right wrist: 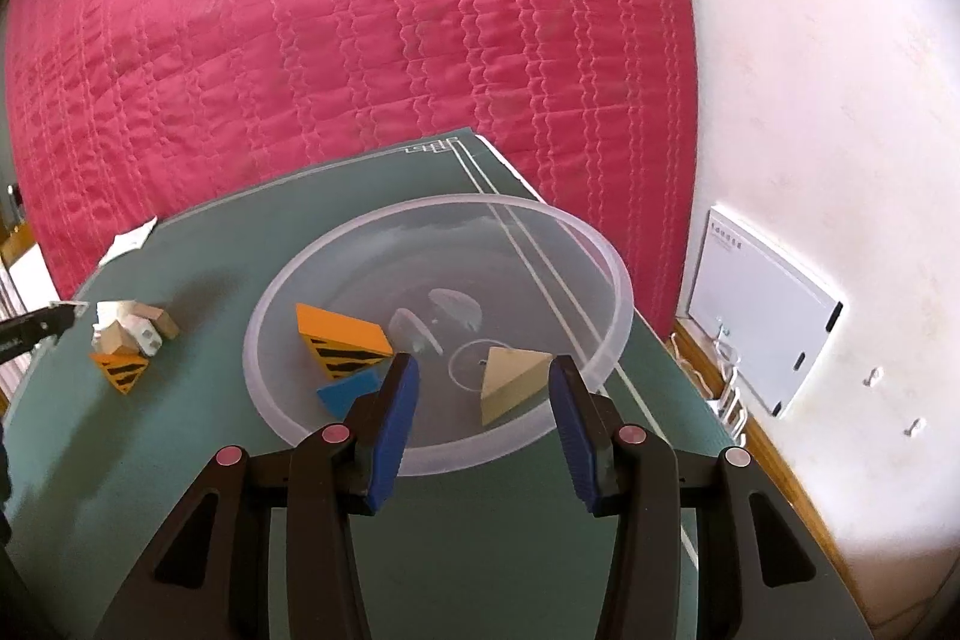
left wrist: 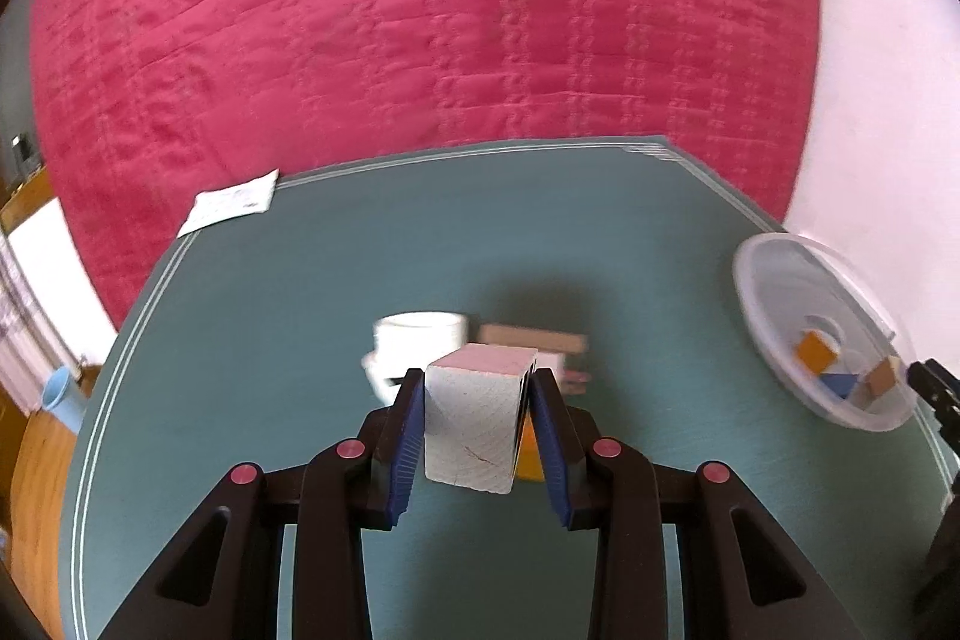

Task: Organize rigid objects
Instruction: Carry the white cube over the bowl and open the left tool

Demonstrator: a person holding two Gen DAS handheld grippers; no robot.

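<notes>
The green worktop (right wrist: 180, 460) carries the clear bowl (right wrist: 618, 298), which holds three blocks. The left tool (left wrist: 474, 427) clamps a pale wooden block (left wrist: 471, 430) above the worktop; a loose grip could drop it. The right tool (right wrist: 483, 421) is wide open and empty over the bowl's near rim. Only the right view shows the striped wedge (right wrist: 123, 370) on the worktop.

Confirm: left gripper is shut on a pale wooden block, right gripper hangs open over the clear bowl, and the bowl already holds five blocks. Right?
Not quite: the clear bowl holds three blocks, not five. The right wrist view shows an orange striped wedge, a blue block and a tan wedge. The rest stands: the left gripper is shut on the pale wooden block, and the right gripper hangs open over the bowl.
</notes>
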